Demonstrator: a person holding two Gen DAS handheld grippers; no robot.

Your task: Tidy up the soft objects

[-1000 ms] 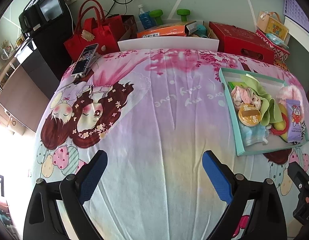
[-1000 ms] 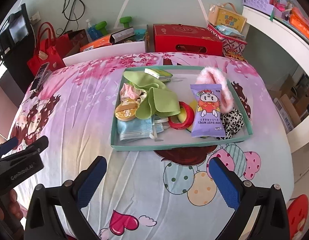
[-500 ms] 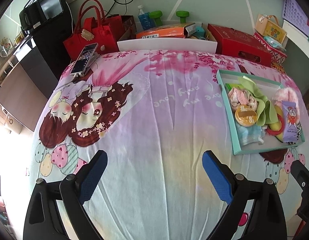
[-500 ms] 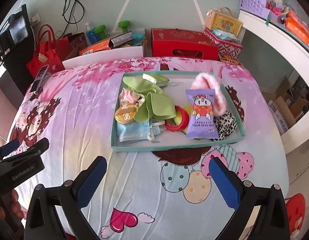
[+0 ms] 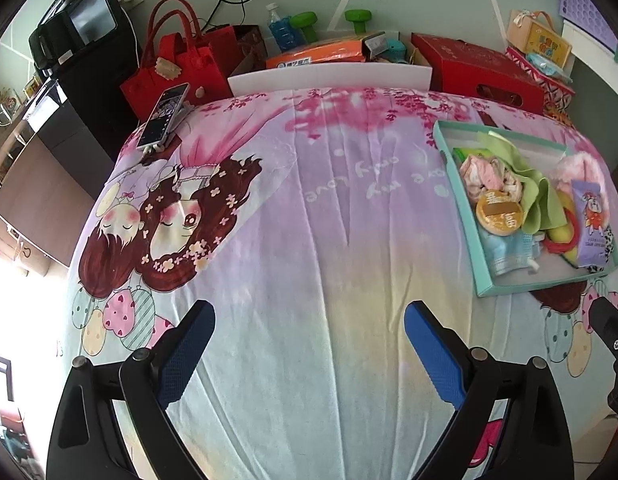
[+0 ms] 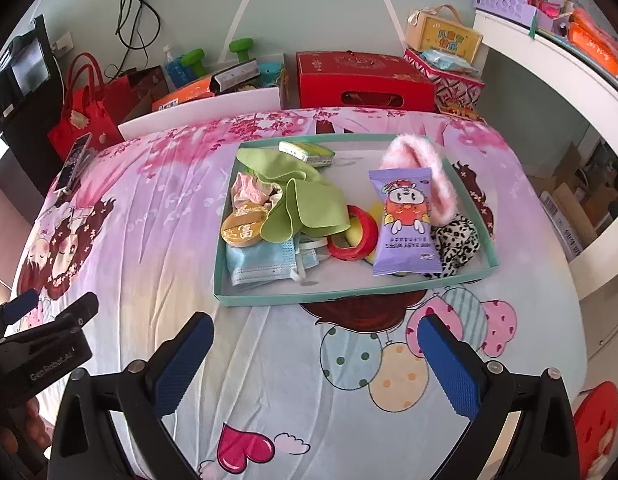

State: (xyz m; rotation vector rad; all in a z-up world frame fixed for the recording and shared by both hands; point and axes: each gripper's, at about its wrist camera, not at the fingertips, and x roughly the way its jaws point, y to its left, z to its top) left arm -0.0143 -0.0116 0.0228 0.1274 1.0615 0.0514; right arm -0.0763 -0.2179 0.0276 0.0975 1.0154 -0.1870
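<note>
Across the bed (image 6: pixel 269 360), a wrinkled sheet printed with cartoon girls, balloons and pink blossoms, bare on its left half. Toward the right side, a shallow teal tray (image 6: pixel 349 294) flat on the sheet, crowded with soft things: green cloth (image 6: pixel 305 208), blue face masks (image 6: pixel 265 262), pink crumpled fabric (image 6: pixel 249 192), round gold pouch (image 6: pixel 243 226), red ring (image 6: pixel 355 232), purple wipes packet (image 6: pixel 405 228), pink fluffy headband (image 6: pixel 429 168), leopard-print scrunchie (image 6: pixel 457 244), small green box (image 6: pixel 307 151) at the far edge. Near the far left corner of the bed, a phone (image 5: pixel 163 116) lying on the sheet.

Behind the bed, against the pale green wall: red handbags (image 5: pixel 177 68), blue bottle (image 5: pixel 278 30), green dumbbells (image 5: pixel 329 20), orange box (image 5: pixel 321 56), big red gift box (image 6: pixel 363 80). At far left, dark furniture with a monitor (image 5: pixel 85 20); at right, a white shelf (image 6: pixel 549 64) with a purple basket.

Left tool (image 5: pixel 305 352) wide open above the bare sheet, holding nothing, well apart from the tray. Right tool (image 6: pixel 315 364) also wide open and empty, near the front wall of the tray, not touching it.

Partly covered by the wipes packet and the ring, something yellow, not possible to identify. Cut off at the lower left of the right wrist view, fingers of a hand (image 6: pixel 27 428) under the left tool's body.
</note>
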